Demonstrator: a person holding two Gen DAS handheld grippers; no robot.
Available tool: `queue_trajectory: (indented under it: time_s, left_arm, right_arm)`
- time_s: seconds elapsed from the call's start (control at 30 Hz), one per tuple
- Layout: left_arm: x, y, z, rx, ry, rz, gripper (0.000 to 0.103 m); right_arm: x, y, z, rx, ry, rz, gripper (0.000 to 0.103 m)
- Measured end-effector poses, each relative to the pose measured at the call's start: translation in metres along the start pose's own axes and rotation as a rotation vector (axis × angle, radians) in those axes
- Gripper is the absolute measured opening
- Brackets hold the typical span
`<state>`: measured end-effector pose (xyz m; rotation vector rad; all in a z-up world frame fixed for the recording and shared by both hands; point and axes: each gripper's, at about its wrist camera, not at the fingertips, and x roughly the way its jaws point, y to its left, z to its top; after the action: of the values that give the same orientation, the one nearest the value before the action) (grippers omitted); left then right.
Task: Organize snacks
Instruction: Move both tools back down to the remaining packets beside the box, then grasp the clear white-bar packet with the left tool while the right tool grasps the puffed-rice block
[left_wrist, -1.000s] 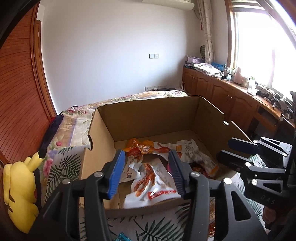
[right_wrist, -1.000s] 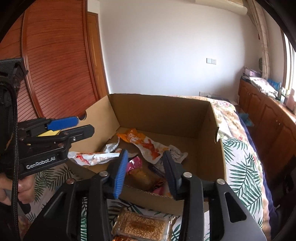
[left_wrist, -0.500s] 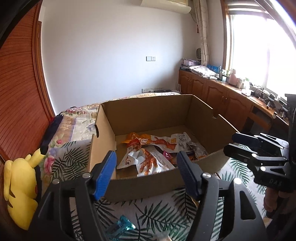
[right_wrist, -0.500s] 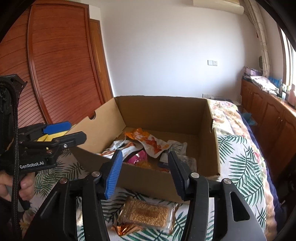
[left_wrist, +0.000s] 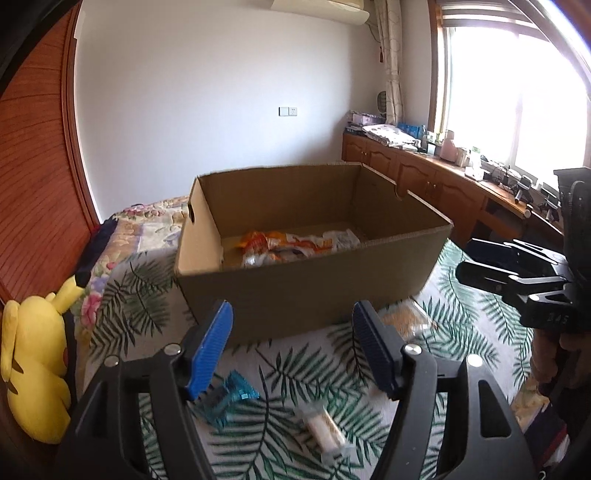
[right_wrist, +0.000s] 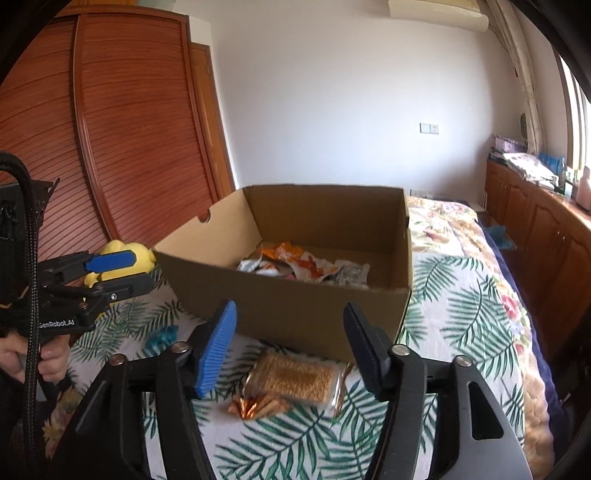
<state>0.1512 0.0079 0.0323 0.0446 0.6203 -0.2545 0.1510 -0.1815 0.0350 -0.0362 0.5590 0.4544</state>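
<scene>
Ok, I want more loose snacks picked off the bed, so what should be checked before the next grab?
1. Left gripper empty, jaws apart: ok.
2. Right gripper empty, jaws opening: ok.
3. Clear packet of golden-brown snack lies on the leaf-print bedspread ahead of the right gripper, outside the brown cardboard box: ok.
4. Blue wrapper and pale wrapped bar near the left gripper: ok.
5. Room left in the box: ok.

This is a bedroom in someone's home. A bed (right_wrist: 461, 302) with a palm-leaf and floral cover fills the middle, a yellow plush toy (left_wrist: 33, 369) sits at its edge, louvred wooden wardrobe doors (right_wrist: 122, 147) line one wall, and low wooden cabinets (left_wrist: 424, 181) cluttered with household bits run under a curtained window (left_wrist: 517, 96).
</scene>
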Motion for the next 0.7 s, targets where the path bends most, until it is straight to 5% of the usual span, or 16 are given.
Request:
queue_trajectory:
  time_s: [0.23, 0.7]
  left_arm:
    - [0.013, -0.004, -0.035, -0.014, 0.062, -0.008, 0.068]
    - [0.036, -0.005, -0.074, -0.052, 0.16, 0.001, 0.068]
  right_arm:
    - [0.022, 0.006, -0.022, -0.013, 0.07, -0.033, 0.08]
    - [0.086, 0.006, -0.044, 0.027, 0.238, -0.1, 0.084]
